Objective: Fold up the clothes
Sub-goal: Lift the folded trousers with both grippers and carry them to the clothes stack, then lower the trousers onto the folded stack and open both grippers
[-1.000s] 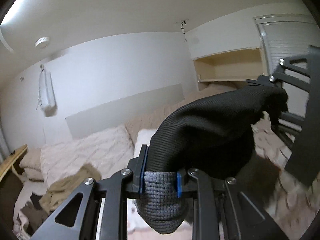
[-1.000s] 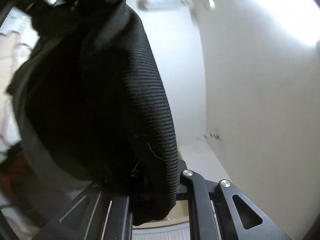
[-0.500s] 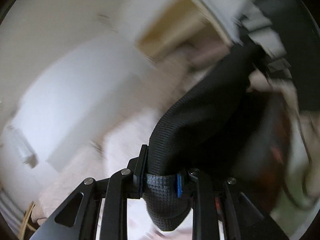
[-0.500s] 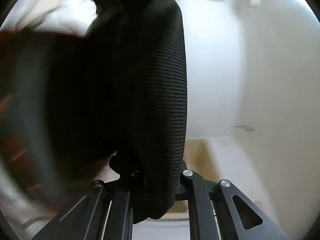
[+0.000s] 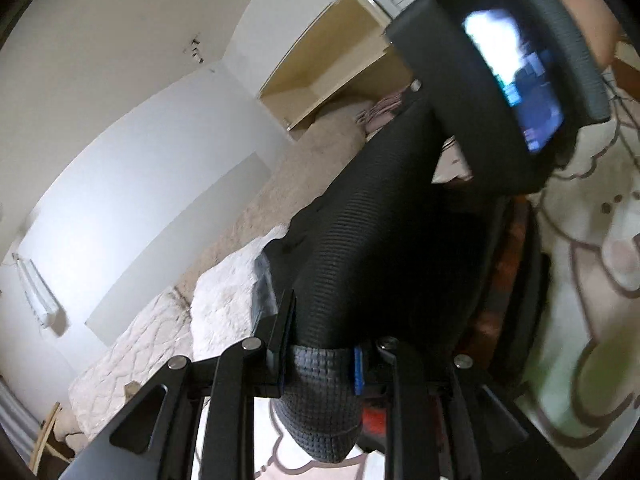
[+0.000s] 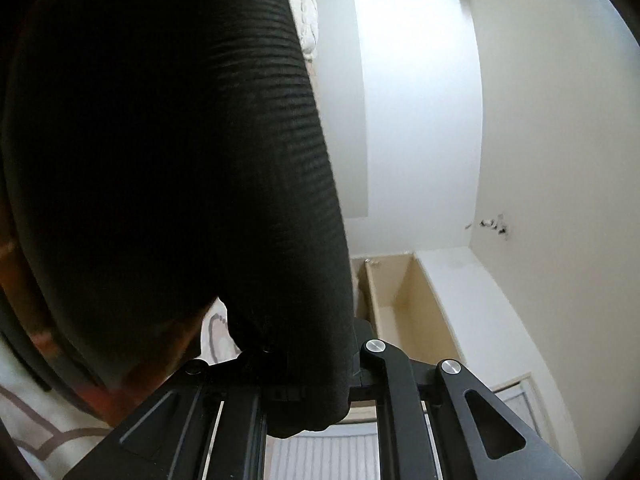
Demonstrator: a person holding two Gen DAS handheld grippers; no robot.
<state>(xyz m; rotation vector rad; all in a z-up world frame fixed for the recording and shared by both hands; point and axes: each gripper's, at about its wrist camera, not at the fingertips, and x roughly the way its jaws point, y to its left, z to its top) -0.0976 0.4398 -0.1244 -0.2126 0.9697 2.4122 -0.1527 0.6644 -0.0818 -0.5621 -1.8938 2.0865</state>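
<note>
Between the blue pads of the left claw [image 5: 322,354] sat a bunched ribbed edge of the black garment [image 5: 384,240], pinched tight, and what a grip that was! From there the dark knit stretched up and across to the right claw [image 5: 500,92], seen in the left wrist view with its lit screen facing the camera and a hand behind it. Over on the right wrist view, the right claw [image 6: 316,380] was nearly closed on another thick fold of the same garment [image 6: 168,140], which filled most of that picture in shadow. So the cloth hung taut between the two claws, held above the bed. A pale quilted bedspread [image 5: 168,344] lay below and behind, and a cream blanket with brown outlines [image 5: 580,320] showed at the right. White walls [image 5: 152,152] and an open beige shelf niche [image 5: 332,68] stood behind, both views tilted well off level.
</note>
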